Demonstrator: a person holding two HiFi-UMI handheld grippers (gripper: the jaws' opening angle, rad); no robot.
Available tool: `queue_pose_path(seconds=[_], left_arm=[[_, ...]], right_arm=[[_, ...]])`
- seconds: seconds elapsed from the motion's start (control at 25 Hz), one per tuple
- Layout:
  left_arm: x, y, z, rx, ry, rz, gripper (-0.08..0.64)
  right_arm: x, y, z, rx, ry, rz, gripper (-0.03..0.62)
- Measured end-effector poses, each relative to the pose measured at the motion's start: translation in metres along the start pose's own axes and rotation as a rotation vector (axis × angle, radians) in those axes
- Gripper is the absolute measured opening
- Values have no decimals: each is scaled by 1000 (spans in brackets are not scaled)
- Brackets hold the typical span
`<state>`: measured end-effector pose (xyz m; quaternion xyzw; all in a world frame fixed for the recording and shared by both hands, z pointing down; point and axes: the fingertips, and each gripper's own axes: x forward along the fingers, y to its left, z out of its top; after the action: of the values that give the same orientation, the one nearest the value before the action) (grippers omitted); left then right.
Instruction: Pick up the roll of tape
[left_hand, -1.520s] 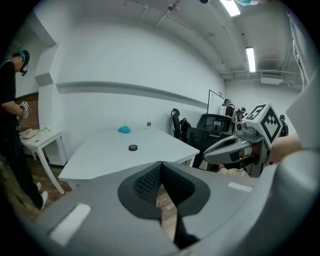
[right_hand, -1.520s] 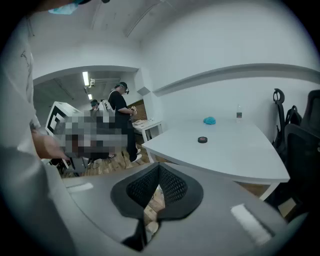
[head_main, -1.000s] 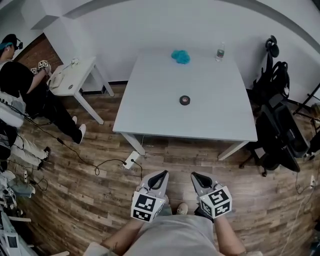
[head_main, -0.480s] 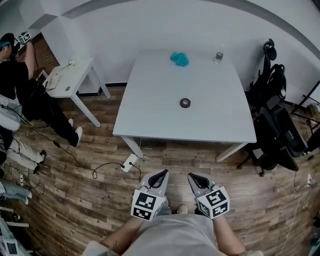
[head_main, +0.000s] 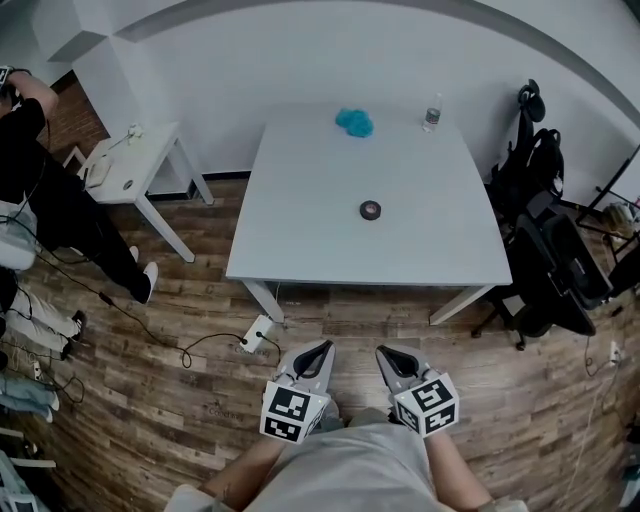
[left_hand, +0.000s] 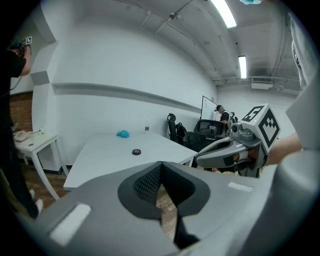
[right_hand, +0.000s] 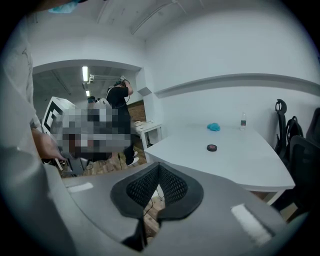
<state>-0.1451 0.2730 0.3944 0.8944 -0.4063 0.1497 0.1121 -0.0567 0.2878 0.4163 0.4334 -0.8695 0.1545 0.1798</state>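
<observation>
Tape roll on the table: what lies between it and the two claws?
Head view: only bare tabletop, then wooden floor; nothing else in the way.

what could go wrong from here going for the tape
1. A power strip and its cable lie on the floor just ahead, near the table: a possible trip on the walk in.
2. The roll of tape lies flat mid-table, back from the near edge, so it may slide rather than lift.
3. The left gripper and right gripper both have shut jaws; one must open first.
</observation>
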Motion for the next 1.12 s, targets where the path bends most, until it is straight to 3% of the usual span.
queue_pose_path(seconds=[0.28,1.12], left_arm=[[2,1,2,8,-7,-36,15],[71,28,26,19,6,-28,15]], right_arm=[[1,3,4,-3,-2,-28,6],[34,-73,18,42,-18,-49,6]])
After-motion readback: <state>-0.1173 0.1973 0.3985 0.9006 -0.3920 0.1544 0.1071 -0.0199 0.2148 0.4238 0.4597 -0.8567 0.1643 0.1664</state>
